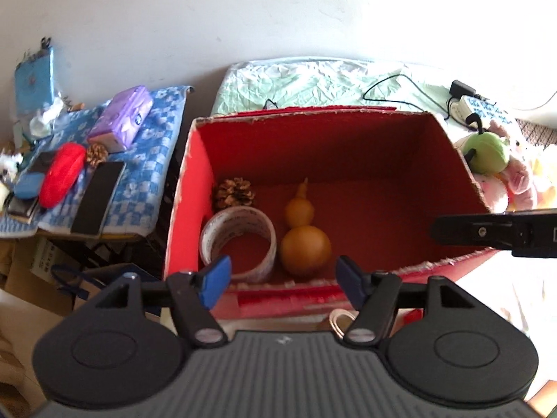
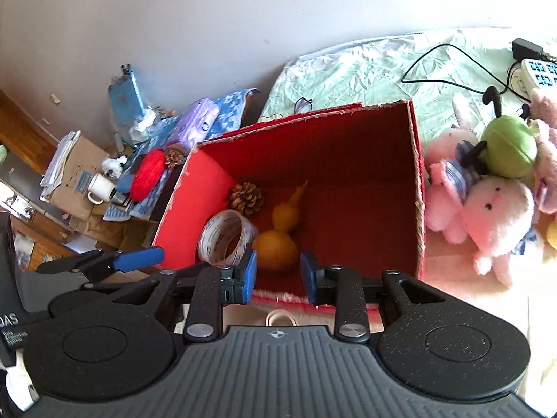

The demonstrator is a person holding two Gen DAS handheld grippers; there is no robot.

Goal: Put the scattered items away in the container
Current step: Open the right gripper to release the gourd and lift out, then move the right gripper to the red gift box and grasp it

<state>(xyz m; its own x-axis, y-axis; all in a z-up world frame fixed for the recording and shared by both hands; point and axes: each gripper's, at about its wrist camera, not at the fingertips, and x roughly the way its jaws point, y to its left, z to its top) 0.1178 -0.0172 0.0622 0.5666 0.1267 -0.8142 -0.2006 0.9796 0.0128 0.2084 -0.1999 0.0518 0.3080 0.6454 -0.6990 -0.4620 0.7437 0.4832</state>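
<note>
A white wall is standing behind the bed (image 1: 313, 76). The red box (image 1: 195, 188) is holding a gourd (image 1: 304, 240), tape roll (image 1: 240, 240) and pinecone (image 1: 234, 193), leaving its right side free. Left gripper (image 1: 282, 280) jaws are spreading, holding nothing. Right gripper (image 2: 278, 278) jaws are sitting apart, holding nothing.

Red box (image 1: 348, 174), tan gourd (image 1: 304, 240), blue-checked, perhaps floral, cloth (image 1: 153, 160)
</note>
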